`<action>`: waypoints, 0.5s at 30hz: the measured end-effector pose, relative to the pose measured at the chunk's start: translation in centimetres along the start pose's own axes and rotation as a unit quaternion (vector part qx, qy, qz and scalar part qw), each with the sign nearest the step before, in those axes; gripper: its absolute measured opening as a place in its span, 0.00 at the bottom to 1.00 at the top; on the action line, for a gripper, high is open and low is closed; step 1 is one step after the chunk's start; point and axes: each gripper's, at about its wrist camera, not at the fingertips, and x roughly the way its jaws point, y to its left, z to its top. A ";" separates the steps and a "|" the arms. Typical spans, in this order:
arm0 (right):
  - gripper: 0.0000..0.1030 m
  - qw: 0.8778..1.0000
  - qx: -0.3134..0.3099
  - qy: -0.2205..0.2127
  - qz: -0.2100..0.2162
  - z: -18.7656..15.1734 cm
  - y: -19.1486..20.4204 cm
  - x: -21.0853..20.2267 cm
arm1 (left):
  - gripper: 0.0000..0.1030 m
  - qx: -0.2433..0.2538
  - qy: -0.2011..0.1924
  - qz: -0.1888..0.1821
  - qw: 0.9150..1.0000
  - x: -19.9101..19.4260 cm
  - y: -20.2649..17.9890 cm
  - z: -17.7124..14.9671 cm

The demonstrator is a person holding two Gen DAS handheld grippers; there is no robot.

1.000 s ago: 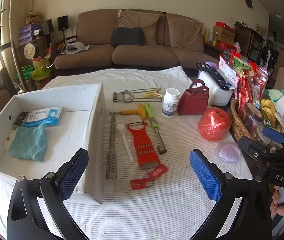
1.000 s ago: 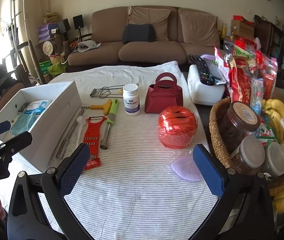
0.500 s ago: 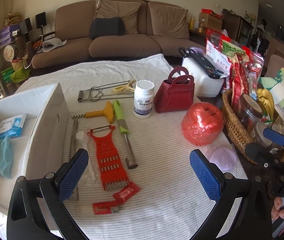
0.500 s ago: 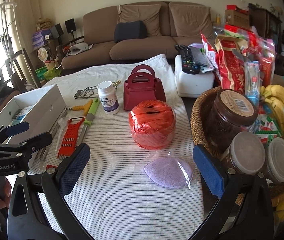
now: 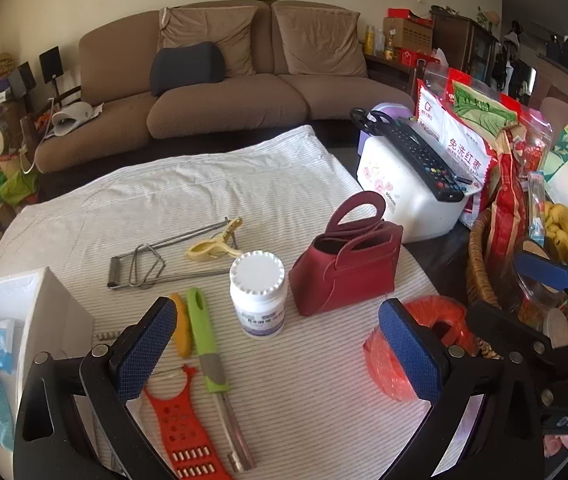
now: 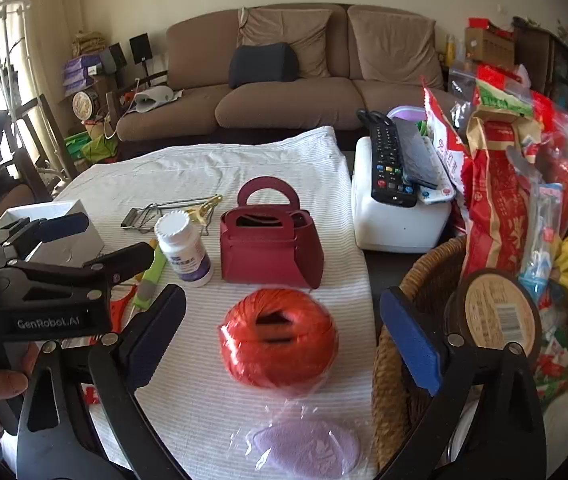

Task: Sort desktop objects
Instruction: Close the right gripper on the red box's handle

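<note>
Both grippers gape empty. Right gripper frames the red twine ball at frame centre; left gripper faces the white bottle.

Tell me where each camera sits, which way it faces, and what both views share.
Left wrist: on the left claw, open, facing the white pill bottle; right claw at right edge.
Right wrist: on the right claw, open, facing the red twine ball; left claw at left.
Shared: bottle, twine ball, maroon handbag.
</note>
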 end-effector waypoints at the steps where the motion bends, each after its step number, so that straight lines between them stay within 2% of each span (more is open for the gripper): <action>1: 0.83 1.000 0.003 0.007 0.000 0.8 -0.3 1.0 | 0.97 0.001 0.001 -0.005 1.000 0.7 -0.1 0.4; 5: 0.72 0.999 0.013 0.031 0.015 2.9 -1.9 4.6 | 0.90 0.007 0.015 -0.037 0.999 3.3 -0.1 1.6; 9: 0.69 0.998 0.009 0.048 0.033 4.1 -2.9 6.8 | 0.86 0.038 0.011 -0.067 0.997 4.4 -0.3 2.3; 10: 0.62 0.998 0.009 0.052 0.038 4.3 -3.1 7.3 | 0.75 0.050 0.010 -0.068 0.996 4.6 -0.5 2.5; 11: 0.56 0.997 0.009 0.055 0.045 4.6 -3.3 7.8 | 0.69 0.061 0.013 -0.069 0.996 4.8 -0.9 2.7; 12: 0.54 0.997 0.011 0.059 0.051 4.8 -3.4 8.3 | 0.61 0.073 0.018 -0.070 0.995 5.1 -1.2 2.8; 15: 0.53 0.996 0.006 0.069 0.061 5.2 -3.5 9.5 | 0.60 0.101 0.021 -0.072 0.992 5.6 -1.8 3.0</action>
